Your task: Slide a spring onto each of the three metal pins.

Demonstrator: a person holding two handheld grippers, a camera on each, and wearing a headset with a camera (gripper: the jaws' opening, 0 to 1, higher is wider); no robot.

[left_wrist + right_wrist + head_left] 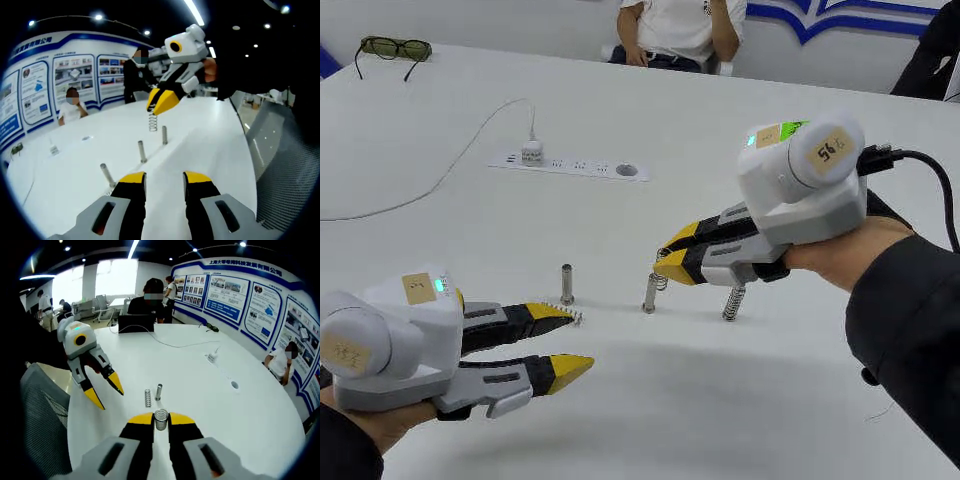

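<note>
Three metal pins stand in a row on the white table point(470, 230): a bare left pin point(567, 283), a middle pin point(650, 293) and a right pin point(733, 300) that looks wrapped by a spring. My right gripper point(663, 258) is shut on a spring point(661, 282) just above and beside the middle pin's top. The right gripper view shows that spring point(160, 419) end-on between the jaws. My left gripper point(565, 340) is open and holds nothing, low at the front left. A loose spring point(566, 314) lies on the table by its upper jaw tip.
A white power strip point(570, 165) with a plugged charger and a cable lies behind the pins. Dark glasses point(395, 47) rest at the far left corner. A person point(680, 30) sits at the table's far edge. A mesh chair point(45, 405) stands beside the table.
</note>
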